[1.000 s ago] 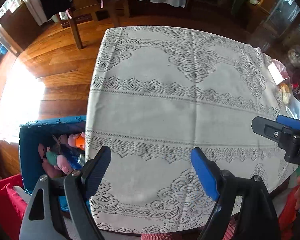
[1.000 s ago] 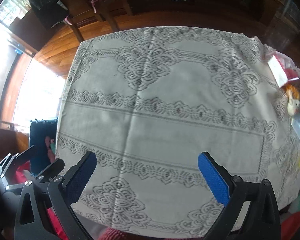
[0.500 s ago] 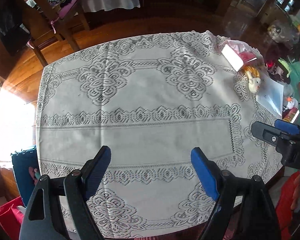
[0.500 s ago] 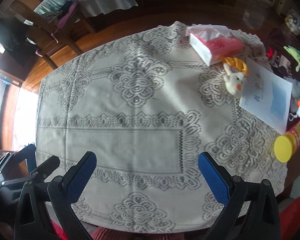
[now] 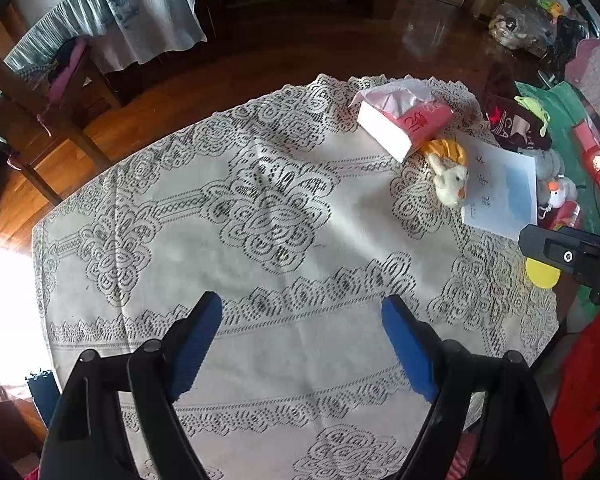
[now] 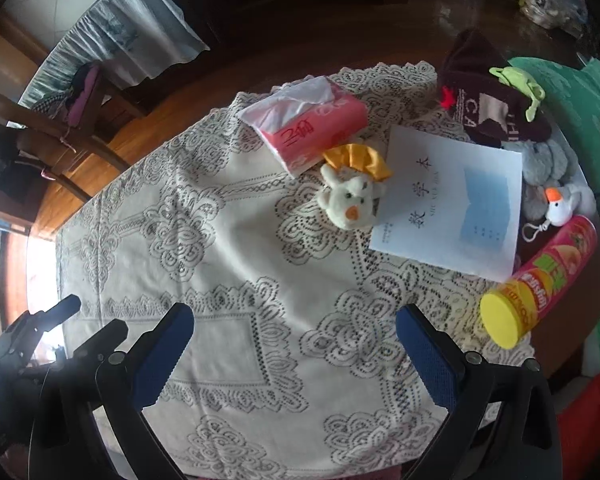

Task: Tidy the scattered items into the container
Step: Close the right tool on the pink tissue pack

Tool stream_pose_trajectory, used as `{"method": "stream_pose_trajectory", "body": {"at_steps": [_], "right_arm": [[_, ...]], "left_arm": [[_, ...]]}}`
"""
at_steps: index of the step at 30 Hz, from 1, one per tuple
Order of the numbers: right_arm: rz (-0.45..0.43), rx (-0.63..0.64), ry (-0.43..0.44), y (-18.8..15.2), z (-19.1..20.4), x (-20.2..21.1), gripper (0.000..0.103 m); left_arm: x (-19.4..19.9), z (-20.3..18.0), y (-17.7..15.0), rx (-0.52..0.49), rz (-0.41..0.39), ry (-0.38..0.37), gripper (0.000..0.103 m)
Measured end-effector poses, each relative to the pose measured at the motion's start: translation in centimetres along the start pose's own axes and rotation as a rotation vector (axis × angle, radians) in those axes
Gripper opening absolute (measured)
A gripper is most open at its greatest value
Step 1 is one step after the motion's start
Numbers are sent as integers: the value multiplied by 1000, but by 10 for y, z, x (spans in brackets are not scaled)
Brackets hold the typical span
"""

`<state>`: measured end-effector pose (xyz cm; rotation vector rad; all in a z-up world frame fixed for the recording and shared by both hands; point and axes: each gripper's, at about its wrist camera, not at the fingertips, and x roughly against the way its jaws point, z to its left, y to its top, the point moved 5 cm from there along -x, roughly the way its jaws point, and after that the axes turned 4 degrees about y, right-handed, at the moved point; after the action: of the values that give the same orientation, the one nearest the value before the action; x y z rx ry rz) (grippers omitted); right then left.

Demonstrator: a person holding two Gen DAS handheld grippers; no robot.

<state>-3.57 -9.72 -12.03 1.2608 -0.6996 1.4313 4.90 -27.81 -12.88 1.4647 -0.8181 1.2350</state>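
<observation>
Both claws, left claw [image 5: 302, 344] and right claw [image 6: 294, 346], gape empty over worktop [image 6: 228, 280]; plush rabbit [image 6: 350, 200], tissue pack [image 6: 308, 130], chip can [image 6: 540, 280] lie out; next: grab one.

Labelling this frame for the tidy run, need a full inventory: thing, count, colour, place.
lace tablecloth: 1, cream, covering the table
tissue pack: 1, pink and white, far side of the table
rabbit plush: 1, white with an orange-yellow cloth, just in front of the tissue pack
booklet: 1, white and pale blue, right of the rabbit plush
chip can: 1, pink with a yellow lid, lying at the right edge
goose plush: 1, white, behind the chip can
grey plush: 1, behind the booklet
dark cloth: 1, maroon, far right corner
blue bin: 1, floor, left of the table
chair: 1, wooden, far left
left gripper: open, blue fingers
right gripper: open, blue fingers
</observation>
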Motion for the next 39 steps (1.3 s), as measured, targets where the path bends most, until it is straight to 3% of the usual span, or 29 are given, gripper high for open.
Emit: {"method": "stream_pose_trajectory", "body": {"at_steps": [6, 9, 17, 19, 21, 29, 33, 39], "right_arm": [[35, 67, 32, 58, -47, -14, 99], [65, 111, 38, 87, -66, -28, 74], [97, 154, 116, 156, -78, -74, 76], [101, 154, 131, 167, -76, -86, 91], [103, 157, 142, 177, -75, -100, 95], [150, 183, 185, 190, -67, -146, 95], [181, 195, 233, 192, -62, -157, 83], [209, 215, 236, 196, -59, -162, 81]], "left_arm": [[-30, -38, 49, 96, 18, 28, 82], [-49, -52, 67, 123, 33, 48, 82], [-105, -81, 104, 111, 48, 19, 82], [-118, -87, 111, 97, 49, 21, 82], [-131, -92, 117, 85, 52, 29, 82], [-161, -106, 128, 53, 49, -2, 82], [-171, -109, 131, 48, 40, -23, 82], [-163, -115, 138, 3, -11, -39, 82]]}}
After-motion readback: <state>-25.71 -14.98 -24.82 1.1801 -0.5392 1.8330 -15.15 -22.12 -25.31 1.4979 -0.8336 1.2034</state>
